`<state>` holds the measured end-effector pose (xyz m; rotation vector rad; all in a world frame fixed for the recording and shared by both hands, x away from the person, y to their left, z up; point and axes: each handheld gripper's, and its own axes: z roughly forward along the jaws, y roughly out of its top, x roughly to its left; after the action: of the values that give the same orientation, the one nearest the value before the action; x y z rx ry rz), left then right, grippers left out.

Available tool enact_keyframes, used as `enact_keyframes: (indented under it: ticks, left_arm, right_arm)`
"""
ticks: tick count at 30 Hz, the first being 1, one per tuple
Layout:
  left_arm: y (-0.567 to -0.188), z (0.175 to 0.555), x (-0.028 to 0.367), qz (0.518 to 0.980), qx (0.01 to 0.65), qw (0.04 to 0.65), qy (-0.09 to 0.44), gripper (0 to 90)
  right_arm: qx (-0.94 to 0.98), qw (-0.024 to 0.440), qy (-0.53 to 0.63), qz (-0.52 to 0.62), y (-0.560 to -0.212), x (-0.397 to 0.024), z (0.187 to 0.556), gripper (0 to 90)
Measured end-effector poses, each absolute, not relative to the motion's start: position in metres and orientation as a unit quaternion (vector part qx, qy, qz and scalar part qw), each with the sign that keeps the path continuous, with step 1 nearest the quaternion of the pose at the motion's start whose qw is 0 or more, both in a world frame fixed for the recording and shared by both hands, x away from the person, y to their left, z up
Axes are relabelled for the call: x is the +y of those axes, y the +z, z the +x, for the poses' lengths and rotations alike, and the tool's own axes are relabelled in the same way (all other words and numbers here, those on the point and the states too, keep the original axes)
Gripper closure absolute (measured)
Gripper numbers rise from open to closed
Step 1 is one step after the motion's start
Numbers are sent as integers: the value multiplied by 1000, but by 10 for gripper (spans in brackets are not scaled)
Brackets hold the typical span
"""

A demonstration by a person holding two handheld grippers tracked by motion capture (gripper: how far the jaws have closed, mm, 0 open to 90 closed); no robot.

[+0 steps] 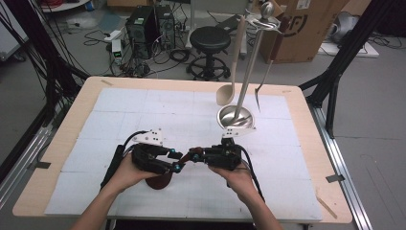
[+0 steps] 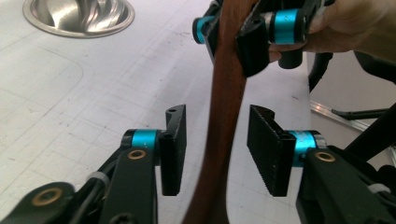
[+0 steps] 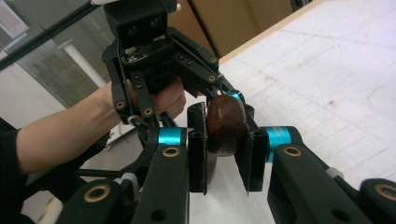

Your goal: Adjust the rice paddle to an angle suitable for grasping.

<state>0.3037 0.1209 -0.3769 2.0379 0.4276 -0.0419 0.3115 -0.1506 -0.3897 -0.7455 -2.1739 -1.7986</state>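
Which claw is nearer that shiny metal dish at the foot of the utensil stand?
Right. The right claw sits just below the metal dish; the left claw lies farther off, toward the table's left.

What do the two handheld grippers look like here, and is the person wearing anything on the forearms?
The left gripper and right gripper are black linkage frames with cyan collars, brass-coloured pivots and ribbed black fingers. Each carries a grey three-cornered plate with dark dots and trails a black cable. The forearms are bare; a dark sleeve starts higher up.
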Motion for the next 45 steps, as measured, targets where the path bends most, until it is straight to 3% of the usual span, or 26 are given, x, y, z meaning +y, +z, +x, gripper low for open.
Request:
enact_keyframes:
  ticks: [12, 33, 38, 45]
  left_arm:
    - [-376, 304, 123, 840, 176, 512, -21, 536]
    - [-382, 304, 116, 849, 161, 501, -44, 561]
    - [-382, 303, 115, 853, 146, 499, -45, 658]
    - [-381, 303, 118, 853, 142, 501, -46, 728]
  right_arm:
    - [-762, 57, -606, -224, -363, -150, 308, 767]
    - [-785, 17, -593, -177, -333, -143, 301, 766]
    - [-783, 12, -598, -171, -334, -139, 299, 765]
    - [-773, 13, -610, -173, -340, -136, 298, 728]
